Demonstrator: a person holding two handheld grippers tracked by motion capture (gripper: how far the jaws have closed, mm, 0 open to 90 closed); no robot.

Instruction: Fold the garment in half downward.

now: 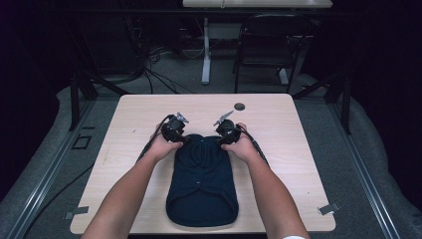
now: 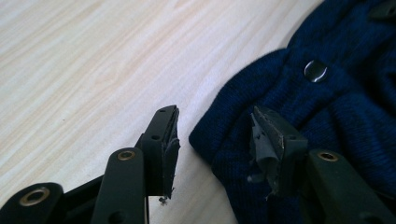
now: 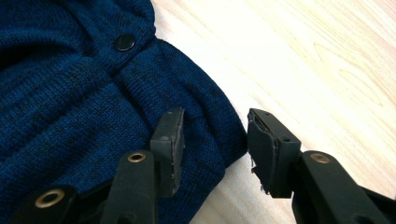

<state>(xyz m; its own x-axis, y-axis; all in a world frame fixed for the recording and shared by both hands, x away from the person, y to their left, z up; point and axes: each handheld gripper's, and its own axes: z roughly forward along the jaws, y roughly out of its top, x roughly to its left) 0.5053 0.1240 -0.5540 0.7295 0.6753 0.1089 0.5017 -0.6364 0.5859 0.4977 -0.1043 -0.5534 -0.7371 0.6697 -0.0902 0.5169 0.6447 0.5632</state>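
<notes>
At table centre, toward six o'clock in the high view: dark navy knitted garment (image 1: 201,181), lying flat on pale wood-grain tabletop (image 1: 278,119), folded into a long oval, snap-buttoned end pointing to twelve o'clock. Left gripper (image 1: 186,141) at the cloth's eleven o'clock corner, right gripper (image 1: 217,141) at its one o'clock corner, each in a hand coming up from six o'clock. Small dark round disc (image 1: 240,106) well apart on the board, toward twelve o'clock.

Seen from the left gripper view: jaws spread wide around the knit's folded corner (image 2: 219,144), one worn pad (image 2: 264,140) over the wool, the other over bare wood, nothing pinched; silver snap (image 2: 315,71) near one o'clock. Seen from the right gripper view: same picture mirrored, jaws wide either side of the rolled hem (image 3: 219,126), black snap (image 3: 124,42) near eleven o'clock, no grip.

Probably light, soft and limp: sags and stretches when lifted, no stiffness to push against, not fragile, not slippery on the rubber pads. Best hold judged to be the thick folded hem at both top corners, pinching all layers together; a single layer likely peels off and undoes the fold.
</notes>
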